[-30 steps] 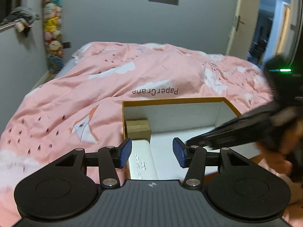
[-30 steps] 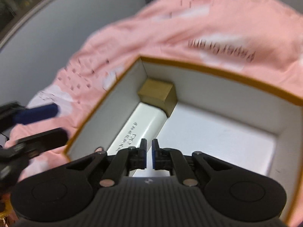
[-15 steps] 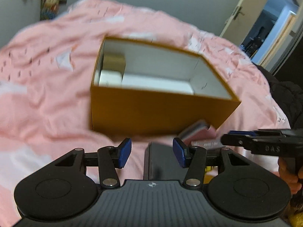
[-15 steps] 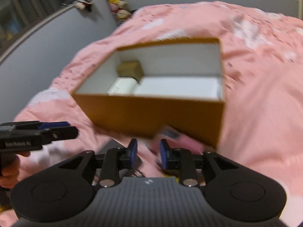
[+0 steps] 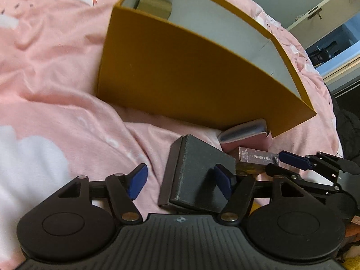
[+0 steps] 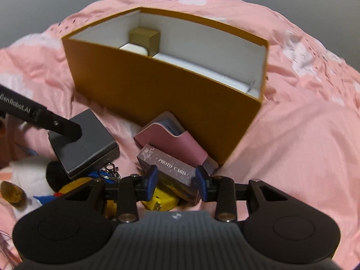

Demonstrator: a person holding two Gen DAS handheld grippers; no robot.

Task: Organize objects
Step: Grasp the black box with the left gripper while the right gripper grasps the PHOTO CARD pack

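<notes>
Pink duvet (image 5: 56,94) everywhere, with an open orange box (image 6: 157,94) standing on it. Inside the box, at the far left corner, a small tan carton (image 6: 145,37) set against a white pack (image 6: 134,49).

In front of the box's near wall, a loose heap: grey box (image 5: 198,173), pink card holder (image 6: 173,144) leaning on the orange wall, and a dark "PHOTO CARD" box (image 6: 171,173) just below it. Lower left in the right wrist view, a key clip (image 6: 111,171), a yellow item (image 6: 162,200) and part of a plush toy (image 6: 33,180).

Left gripper (image 5: 180,183) low over the grey box, jaws opening and spread wide. Right blue pad (image 5: 221,181) over the grey box's top face, left pad (image 5: 137,181) out over the duvet, clear of the box's side. No squeeze on the grey box.

Right gripper (image 6: 175,180) down at the PHOTO CARD box, jaws opening, partly spread. Near end of that box between the two blue pads (image 6: 151,178); contact too close to tell, no clear pinch.

From the left wrist view, right gripper's tips (image 5: 292,160) just at the PHOTO CARD box's end.
</notes>
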